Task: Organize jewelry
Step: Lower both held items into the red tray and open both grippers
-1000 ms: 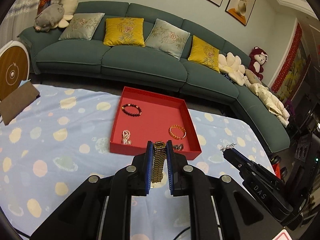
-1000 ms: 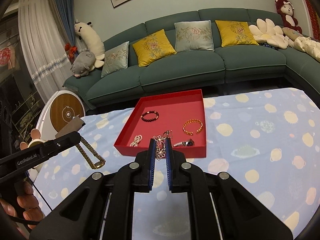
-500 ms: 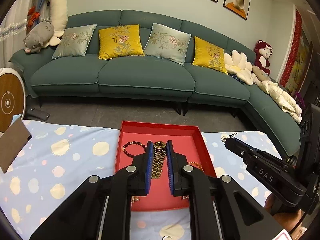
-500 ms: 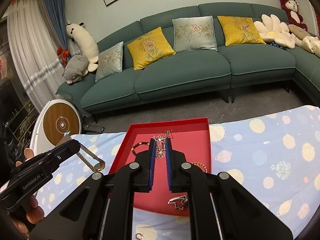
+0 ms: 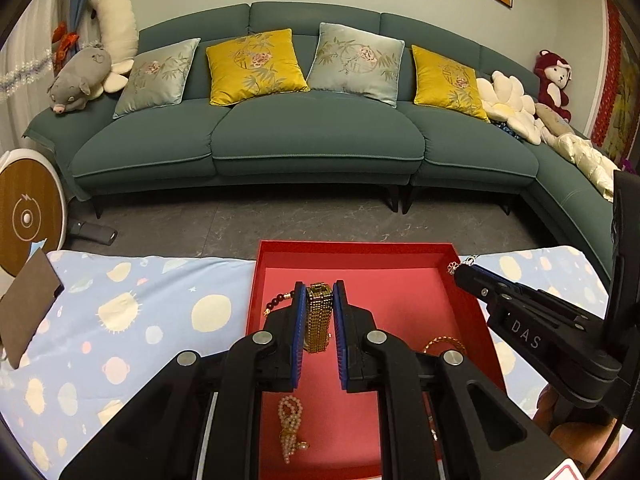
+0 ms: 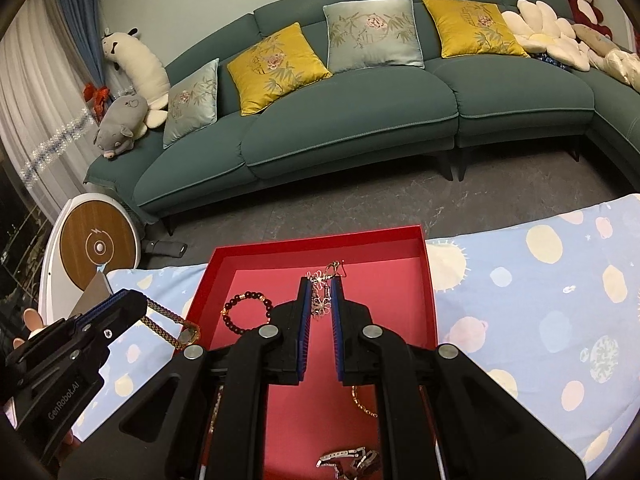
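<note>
Dangling gold mesh watch (image 5: 319,317), silver flower earrings (image 6: 321,295).

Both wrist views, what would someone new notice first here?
First the red tray at the table's far edge, with bracelets lying inside. Over it, the left gripper pinches a gold watch and the right gripper a silver flower chain. Behind stretches a teal sofa with yellow cushions.

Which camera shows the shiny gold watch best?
The right wrist view. There the gold watch hangs sideways from the left gripper, so its round face and mesh band show. The left wrist view only shows the band edge-on between its own fingers, over the red tray.
</note>
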### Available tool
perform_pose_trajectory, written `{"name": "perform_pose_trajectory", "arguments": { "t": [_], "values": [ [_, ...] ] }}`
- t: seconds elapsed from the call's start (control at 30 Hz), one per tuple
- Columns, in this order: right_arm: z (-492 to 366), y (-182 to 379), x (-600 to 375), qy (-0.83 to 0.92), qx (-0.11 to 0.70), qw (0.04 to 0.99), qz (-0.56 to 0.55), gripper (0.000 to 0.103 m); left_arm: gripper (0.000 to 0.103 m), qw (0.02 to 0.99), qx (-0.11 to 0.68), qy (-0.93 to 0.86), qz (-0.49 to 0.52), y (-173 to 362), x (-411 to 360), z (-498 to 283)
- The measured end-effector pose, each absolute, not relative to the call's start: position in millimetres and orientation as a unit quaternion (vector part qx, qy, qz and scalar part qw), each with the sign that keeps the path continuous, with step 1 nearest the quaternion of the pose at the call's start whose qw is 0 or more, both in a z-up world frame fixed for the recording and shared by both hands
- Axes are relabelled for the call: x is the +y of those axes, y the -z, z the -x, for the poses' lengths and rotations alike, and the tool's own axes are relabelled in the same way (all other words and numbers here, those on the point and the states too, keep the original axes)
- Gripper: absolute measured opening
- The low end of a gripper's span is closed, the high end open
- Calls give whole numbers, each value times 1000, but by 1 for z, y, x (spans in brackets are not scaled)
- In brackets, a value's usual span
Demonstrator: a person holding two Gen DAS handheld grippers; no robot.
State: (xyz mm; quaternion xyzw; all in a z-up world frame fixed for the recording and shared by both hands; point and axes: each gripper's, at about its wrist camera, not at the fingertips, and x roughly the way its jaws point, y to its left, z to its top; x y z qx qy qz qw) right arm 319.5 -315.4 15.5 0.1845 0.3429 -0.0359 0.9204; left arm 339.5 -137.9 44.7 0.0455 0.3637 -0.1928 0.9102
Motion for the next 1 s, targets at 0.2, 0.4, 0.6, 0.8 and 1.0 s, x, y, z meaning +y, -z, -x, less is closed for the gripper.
{"name": "perform_pose_trajectory", "arguments": {
  "t": [0.2,0.4,0.6,0.8,1.0],
  "values": [
    [-336,-4,-318,43,355,917,-179,9,11,906,380,178,-51,-23,-136,-352],
    [-343,6,-319,43,366,912,-178,9,10,901,394,172,-61,-8,-138,-357],
    [-347,13,-319,46,374,910,-172,13,10,901,399,163,-42,-2,-133,-364],
    [-332,10,-326,49,346,916,-198,40,19,909,383,160,-30,-13,-120,-361],
    [-298,-1,-326,28,325,922,-210,40,21,912,374,167,-5,-26,-92,-338]
  ]
}}
